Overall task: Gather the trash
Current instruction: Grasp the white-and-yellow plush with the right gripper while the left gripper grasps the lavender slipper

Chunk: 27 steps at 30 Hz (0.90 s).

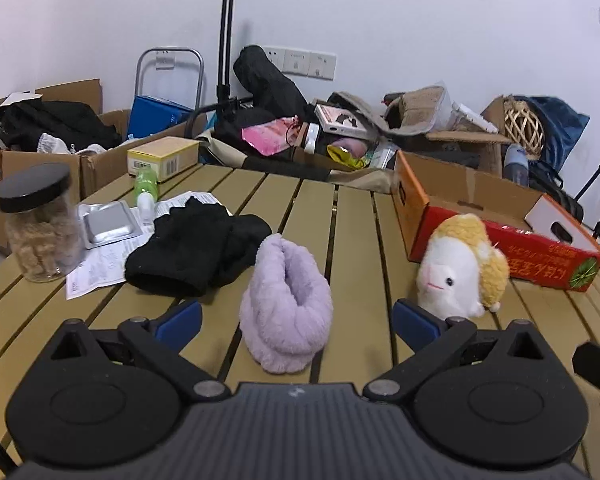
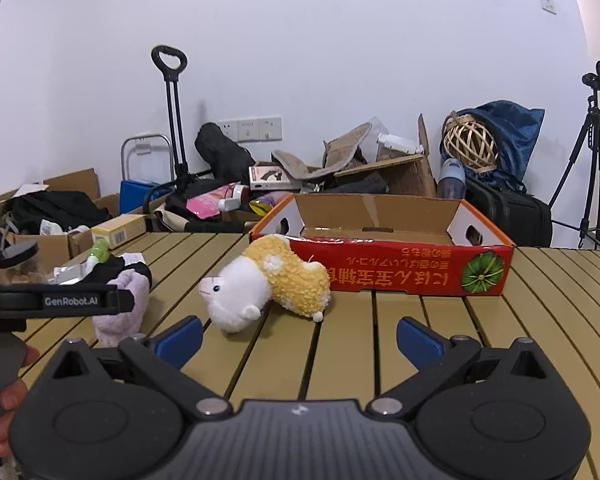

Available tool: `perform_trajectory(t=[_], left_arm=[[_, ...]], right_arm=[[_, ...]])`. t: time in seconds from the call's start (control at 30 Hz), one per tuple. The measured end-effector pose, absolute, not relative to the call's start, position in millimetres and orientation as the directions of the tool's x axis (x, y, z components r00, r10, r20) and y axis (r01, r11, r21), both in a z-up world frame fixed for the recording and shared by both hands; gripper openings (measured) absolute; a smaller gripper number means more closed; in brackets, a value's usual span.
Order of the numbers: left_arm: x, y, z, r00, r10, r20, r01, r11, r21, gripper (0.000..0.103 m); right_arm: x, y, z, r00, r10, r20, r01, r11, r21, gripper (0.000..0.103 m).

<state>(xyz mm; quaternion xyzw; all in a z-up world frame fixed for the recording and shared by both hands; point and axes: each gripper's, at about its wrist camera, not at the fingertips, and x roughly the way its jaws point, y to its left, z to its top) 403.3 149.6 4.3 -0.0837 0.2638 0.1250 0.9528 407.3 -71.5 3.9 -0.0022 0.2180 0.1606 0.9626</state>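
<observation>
Both the left gripper point(image 1: 296, 316) and right gripper point(image 2: 298, 338) had jaws apart, holding nothing. The lilac fuzzy sock point(image 1: 286, 306) lay on the counter point(image 1: 352, 216), left of the red cardboard box point(image 1: 500, 240), between the left jaws.

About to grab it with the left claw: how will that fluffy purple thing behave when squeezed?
The purple fluffy piece looks soft and plush, so it will likely compress and flop rather than hold shape. It probably weighs little. Its folded, slumped form suggests it won't roll, and the open left claw may need a deep bite.
</observation>
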Motion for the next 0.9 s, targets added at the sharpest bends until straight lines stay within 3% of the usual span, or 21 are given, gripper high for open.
perform_trajectory(t=[0.13, 0.23, 0.3, 0.4, 0.43, 0.53, 0.9], left_arm=[[417.9, 152.7, -2.5, 0.812, 0.202, -0.548, -0.285, 0.956, -0.07, 0.103], [423.6, 157.1, -3.4, 0.825, 0.182, -0.535, -0.27, 0.959, -0.091, 0.097], [429.3, 161.1, -5.6, 0.821, 0.172, -0.545, -0.269, 0.958, -0.102, 0.087], [438.1, 171.3, -11.6, 0.798, 0.143, -0.585, -0.269, 0.954, -0.134, 0.063], [439.7, 175.6, -13.7, 0.793, 0.123, -0.596, -0.265, 0.952, -0.156, 0.049], [437.9, 184.7, -14.3, 0.806, 0.081, -0.586, -0.248, 0.946, -0.21, 0.036], [424.0, 188.6, 6.8, 0.864, 0.168, -0.474, -0.287, 0.939, -0.191, 0.034]], right_arm=[[427.4, -57.2, 1.6, 0.845, 0.298, -0.444, -0.296, 0.952, 0.076, 0.103], [437.2, -49.3, 0.1, 0.845, 0.288, -0.451, -0.284, 0.956, 0.077, 0.103], [441.8, -44.5, -1.1, 0.845, 0.278, -0.457, -0.276, 0.958, 0.073, 0.103], [446.7, -39.0, -2.1, 0.842, 0.27, -0.466, -0.27, 0.96, 0.069, 0.103], [448.4, -37.8, -2.3, 0.841, 0.269, -0.469, -0.269, 0.961, 0.068, 0.103], [453.6, -32.8, -1.9, 0.842, 0.262, -0.472, -0.262, 0.963, 0.067, 0.103], [473.9, -12.7, -7.6, 0.826, 0.263, -0.498, -0.246, 0.964, 0.101, 0.103]])
